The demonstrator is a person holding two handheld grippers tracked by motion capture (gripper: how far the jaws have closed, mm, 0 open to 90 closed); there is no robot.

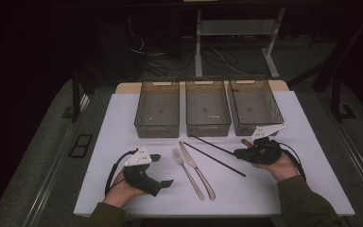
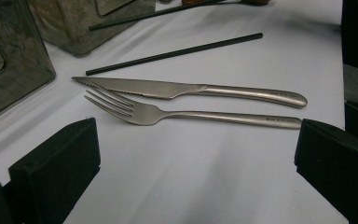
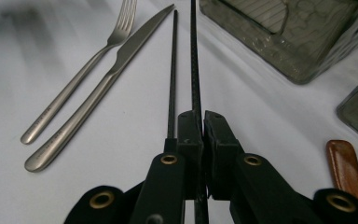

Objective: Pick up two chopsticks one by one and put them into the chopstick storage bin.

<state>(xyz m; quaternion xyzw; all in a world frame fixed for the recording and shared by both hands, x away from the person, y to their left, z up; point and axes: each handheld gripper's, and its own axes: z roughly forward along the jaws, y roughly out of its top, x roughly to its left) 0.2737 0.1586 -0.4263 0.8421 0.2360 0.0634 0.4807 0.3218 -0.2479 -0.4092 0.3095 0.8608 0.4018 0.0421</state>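
A: High view first. Where do you stand?

B: My right gripper (image 1: pixel 240 153) sits near the right edge of the table (image 1: pixel 123 189), in front of the right-hand basket (image 1: pixel 256 106). My left gripper (image 1: pixel 163 170) rests toward the front left corner, held in the left hand (image 1: pixel 123 187). Three mesh baskets line the far edge: left basket (image 1: pixel 157 109), middle basket (image 1: pixel 207 109), then the right one.

A: And the work piece?

B: A black chopstick (image 1: pixel 211 145), running from my right gripper slantwise toward the front of the middle basket. A second chopstick (image 1: pixel 215 160) lies just beside it on the cloth, nearer the front. A fork (image 1: pixel 187 167) and knife (image 1: pixel 196 164) lie side by side at mid-table, handles toward the front edge.

A: Left gripper view?

B: My left jaws stand wide apart, nothing between them. Ahead lie the fork (image 2: pixel 191 115) and the knife (image 2: pixel 191 90), almost touching, tips pointing the same way. Beyond them the second chopstick (image 2: pixel 175 53), flat on the table.

A: Right gripper view?

B: Right gripper (image 3: pixel 202 135): jaws clamped tight on the black chopstick (image 3: pixel 195 70), which runs straight out from between the pads. The second chopstick (image 3: pixel 172 74) lies alongside on its left, ungripped. Knife (image 3: pixel 98 93) and fork (image 3: pixel 81 74) are farther left. A brown handle-like object (image 3: pixel 346 170) lies at lower right; I cannot tell what it is.
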